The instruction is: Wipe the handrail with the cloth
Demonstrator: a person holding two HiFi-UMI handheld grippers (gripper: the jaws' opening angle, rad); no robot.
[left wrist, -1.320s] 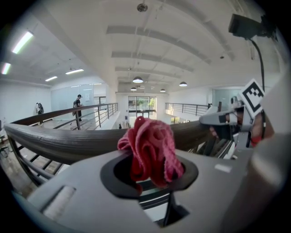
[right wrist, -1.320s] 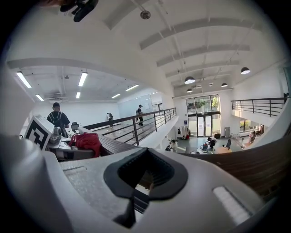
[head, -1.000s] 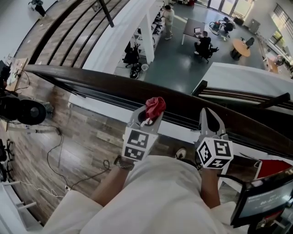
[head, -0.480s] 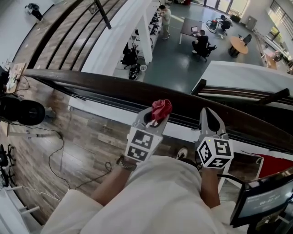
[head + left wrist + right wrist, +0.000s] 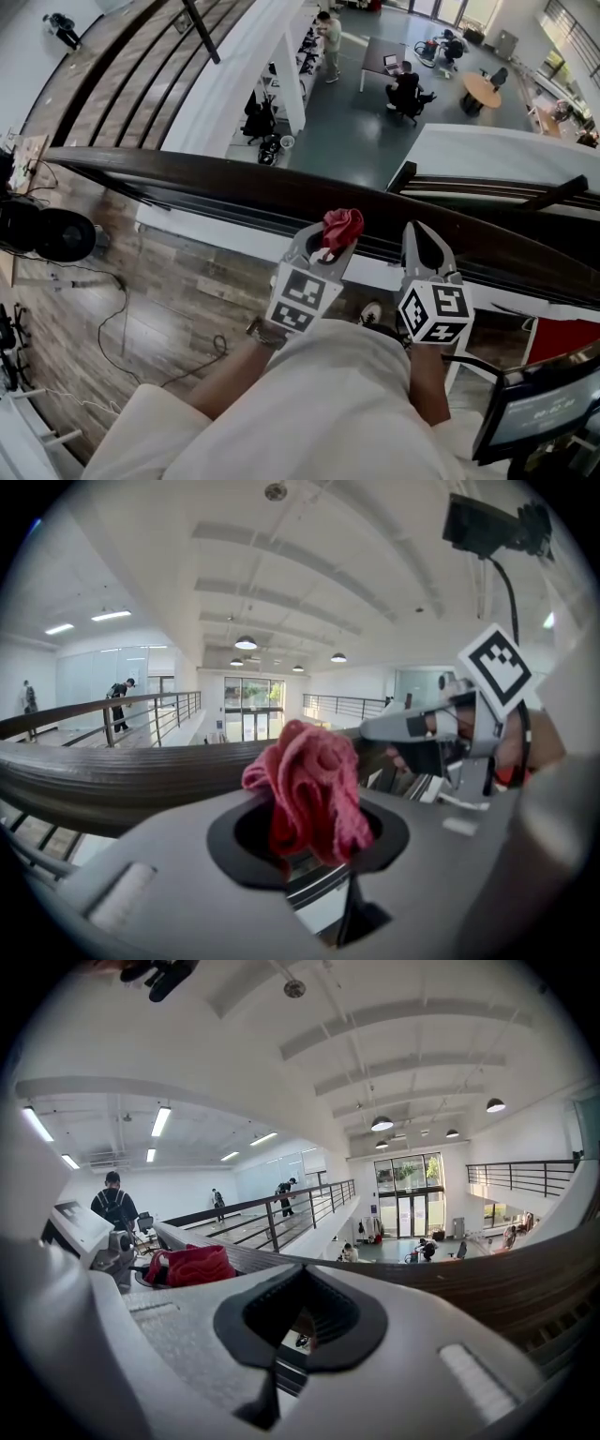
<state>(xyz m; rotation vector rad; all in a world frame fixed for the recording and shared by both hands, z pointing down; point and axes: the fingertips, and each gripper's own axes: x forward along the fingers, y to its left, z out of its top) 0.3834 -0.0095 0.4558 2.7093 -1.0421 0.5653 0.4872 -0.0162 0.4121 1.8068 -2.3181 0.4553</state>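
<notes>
Red cloth (image 5: pixel 342 228), bunched into a wad, sits pinched in the left tool (image 5: pixel 326 247), whose jaws are closed on its lower folds while the rest spills out above them. The wad lies over the near edge of the dark wooden handrail (image 5: pixel 225 185); whether it actually presses on the wood, I can't tell. From the left gripper view the cloth (image 5: pixel 309 789) stands up in front of the rail (image 5: pixel 112 780), which sweeps across behind it.

Over to the right tool (image 5: pixel 419 236): it's just beside the left one, tips pointing at the same rail, jaws drawn together with nothing between them. Its own view confirms that, with the pads meeting around an empty oval opening (image 5: pixel 300 1321) and the cloth (image 5: pixel 187 1265) in sight off to the left.

The handrail runs from far left down to the right, with thin bars (image 5: pixel 375 248) beneath it. Beyond it, well below, an open floor with desks (image 5: pixel 382 54) and seated people. On the near side, wood-plank flooring (image 5: pixel 169 281) with loose cables (image 5: pixel 117 319), and a monitor (image 5: pixel 539 412) at lower right.
</notes>
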